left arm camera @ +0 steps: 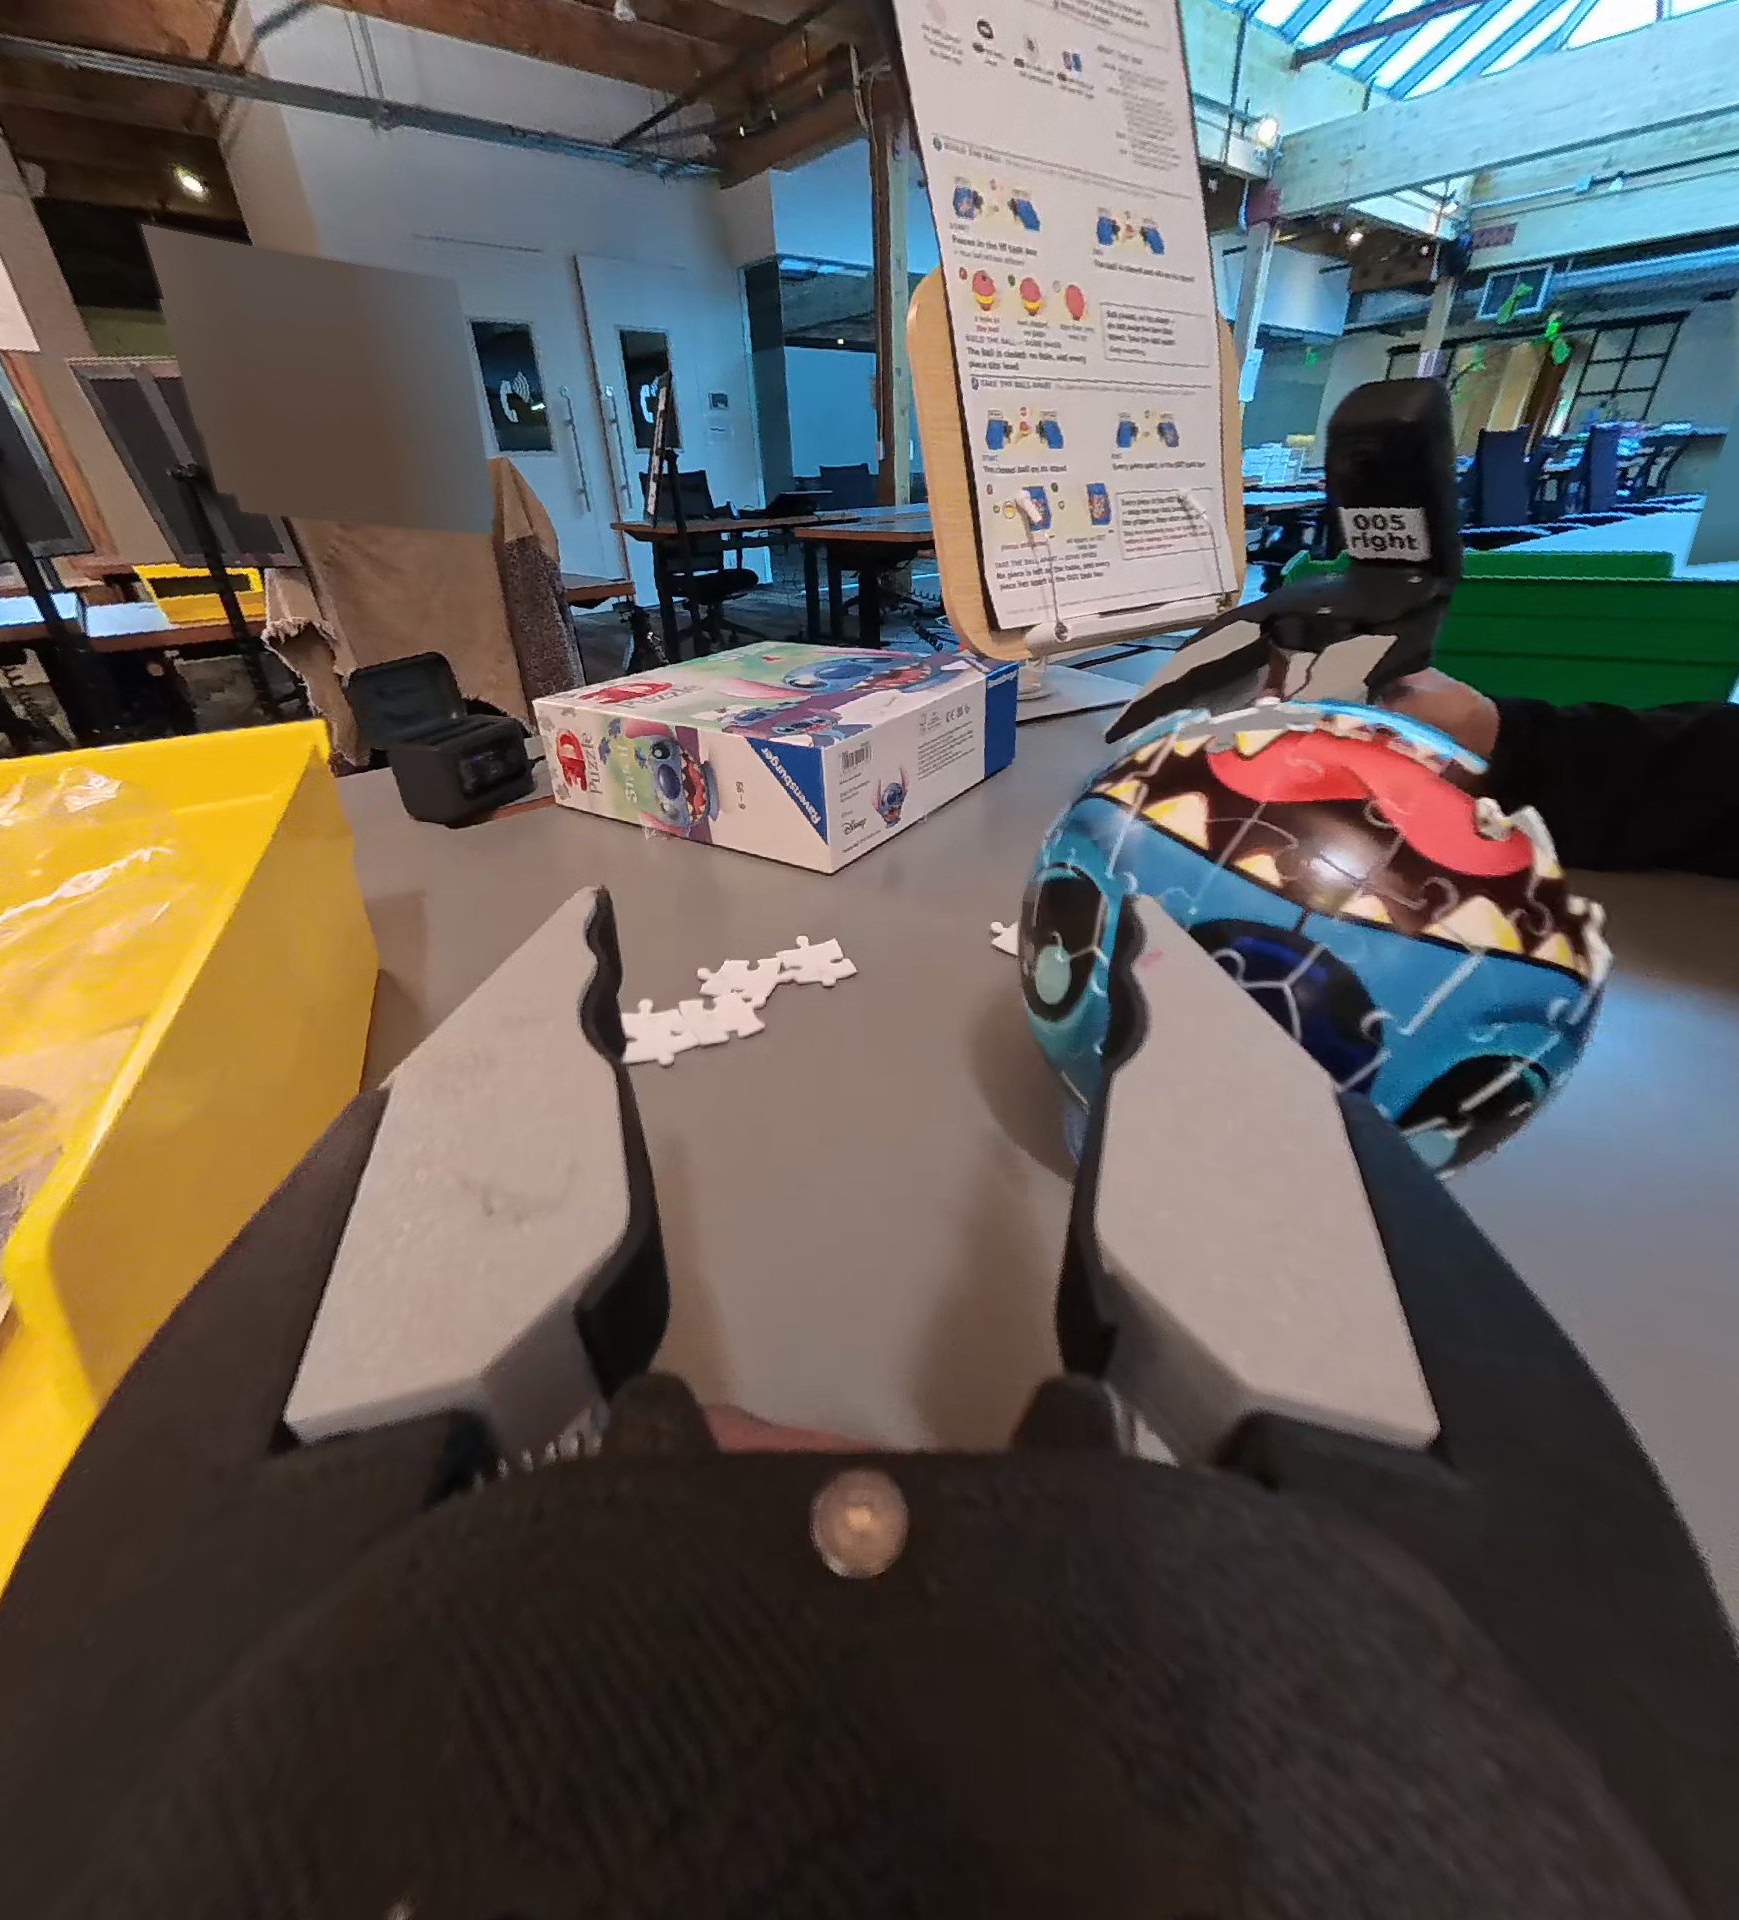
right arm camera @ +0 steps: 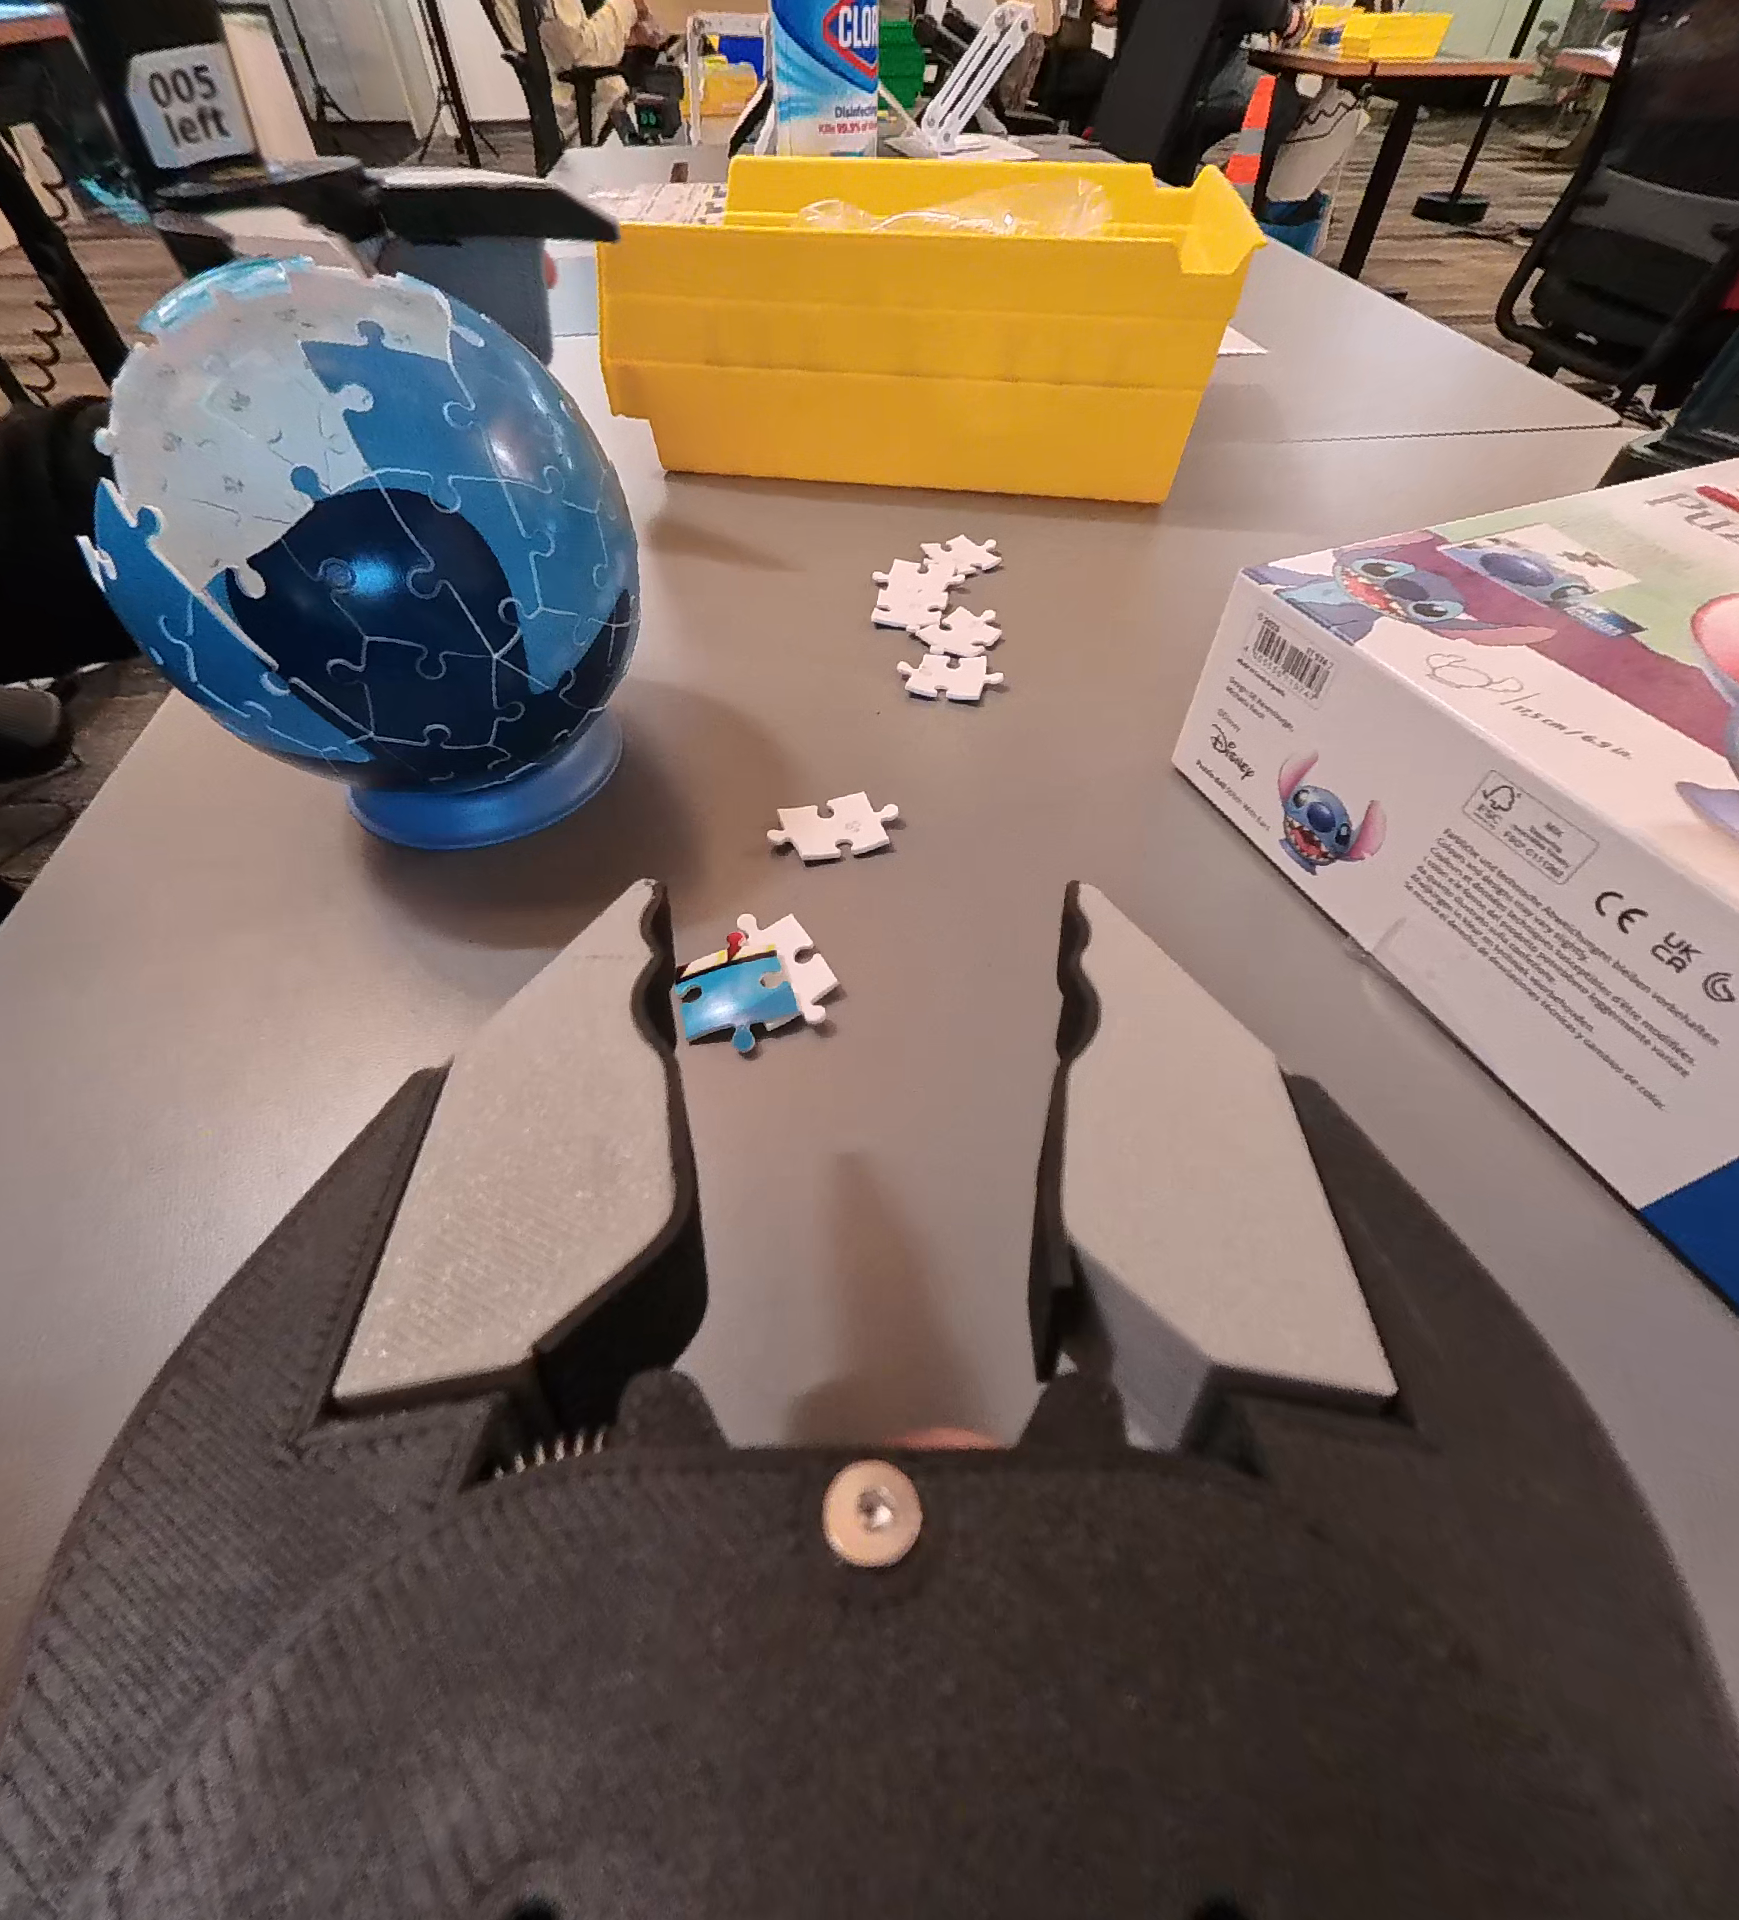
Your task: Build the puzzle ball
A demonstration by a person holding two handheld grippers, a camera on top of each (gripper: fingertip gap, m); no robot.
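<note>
A grey tabletop (right arm camera: 948,1039) fills the foreground of a large workshop with wooden beams, desks and chairs behind it. The yellow bin (right arm camera: 906,343) sits toward the far edge in the right wrist view, with crumpled clear plastic inside it. The puzzle box (right arm camera: 1530,821) lies flat along the right edge in that view. An instruction sheet (left arm camera: 1073,332) stands upright on a wooden stand behind the box in the left wrist view.

The puzzle ball (right arm camera: 356,540), mostly blue and nearly complete, rests on a blue ring base (right arm camera: 491,790) near the left edge in the right wrist view, with an open patch at its top. White puzzle pieces (right arm camera: 938,613) lie face down in a loose cluster mid-table, between ball and box. A single white piece (right arm camera: 834,826) lies nearer the camera. A blue printed piece (right arm camera: 735,997) rests on another white one.

The left gripper (left arm camera: 865,925) has its tongs spread wide and empty beside the ball. The right gripper (right arm camera: 860,904) also has its tongs spread, empty, above the blue printed piece.
</note>
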